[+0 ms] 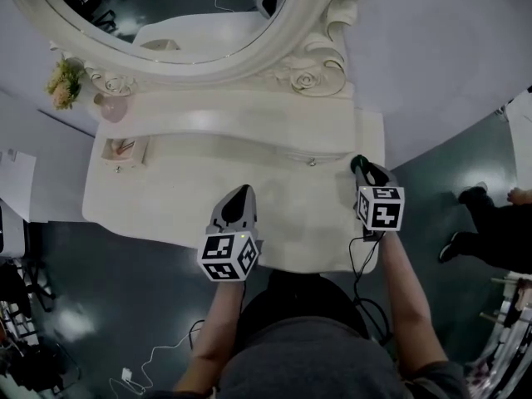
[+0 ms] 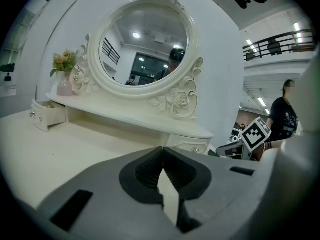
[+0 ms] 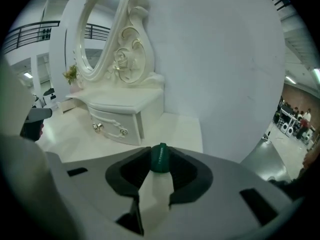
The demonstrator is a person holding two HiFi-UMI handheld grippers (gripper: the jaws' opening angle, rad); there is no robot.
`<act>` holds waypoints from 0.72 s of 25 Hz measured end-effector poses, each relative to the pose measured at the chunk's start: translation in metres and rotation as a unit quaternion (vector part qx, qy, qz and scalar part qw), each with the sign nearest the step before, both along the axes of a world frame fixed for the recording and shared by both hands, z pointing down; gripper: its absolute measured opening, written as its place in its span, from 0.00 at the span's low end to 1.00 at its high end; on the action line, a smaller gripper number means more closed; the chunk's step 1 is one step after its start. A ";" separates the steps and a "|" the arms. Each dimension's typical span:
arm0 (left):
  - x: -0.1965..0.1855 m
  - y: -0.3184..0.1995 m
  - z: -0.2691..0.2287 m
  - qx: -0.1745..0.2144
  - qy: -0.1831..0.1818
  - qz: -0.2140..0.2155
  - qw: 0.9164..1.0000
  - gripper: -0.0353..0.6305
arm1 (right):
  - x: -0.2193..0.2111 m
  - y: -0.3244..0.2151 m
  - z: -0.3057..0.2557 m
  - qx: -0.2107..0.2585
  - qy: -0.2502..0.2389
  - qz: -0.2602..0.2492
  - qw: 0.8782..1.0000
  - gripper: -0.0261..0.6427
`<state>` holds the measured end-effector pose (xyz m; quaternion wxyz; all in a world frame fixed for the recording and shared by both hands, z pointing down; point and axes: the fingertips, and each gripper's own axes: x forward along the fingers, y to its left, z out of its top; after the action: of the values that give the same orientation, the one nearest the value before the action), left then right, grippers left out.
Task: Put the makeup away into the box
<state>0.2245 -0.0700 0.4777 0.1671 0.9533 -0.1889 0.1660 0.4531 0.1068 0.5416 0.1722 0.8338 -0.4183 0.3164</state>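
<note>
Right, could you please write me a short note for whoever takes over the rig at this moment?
Left gripper: shut, nothing between its jaws, over the front of the dressing table.
Right gripper: shut on a small green item pinched at its jaw tips, over the table's right end.
Box: apparently the small open drawer at the table's left end, near the flowers; something pinkish lies inside.
Done: the green item is in the grip.
Left: carry it across to the drawer and release it there.

The green item (image 3: 160,159) shows only its tip; the mirror (image 1: 166,15) is cropped.
</note>
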 end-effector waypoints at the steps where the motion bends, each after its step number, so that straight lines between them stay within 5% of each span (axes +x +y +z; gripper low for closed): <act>1: 0.001 -0.001 0.001 -0.001 -0.002 -0.003 1.000 0.06 | 0.001 0.000 0.003 -0.005 -0.004 -0.001 1.000 0.21; 18: -0.007 -0.007 0.005 -0.003 -0.009 -0.027 1.000 0.06 | -0.001 -0.008 0.022 -0.050 -0.014 -0.021 0.998 0.11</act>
<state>0.2171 -0.0773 0.4824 0.1733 0.9458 -0.2157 0.1701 0.4521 0.0988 0.5632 0.2147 0.8105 -0.4218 0.3452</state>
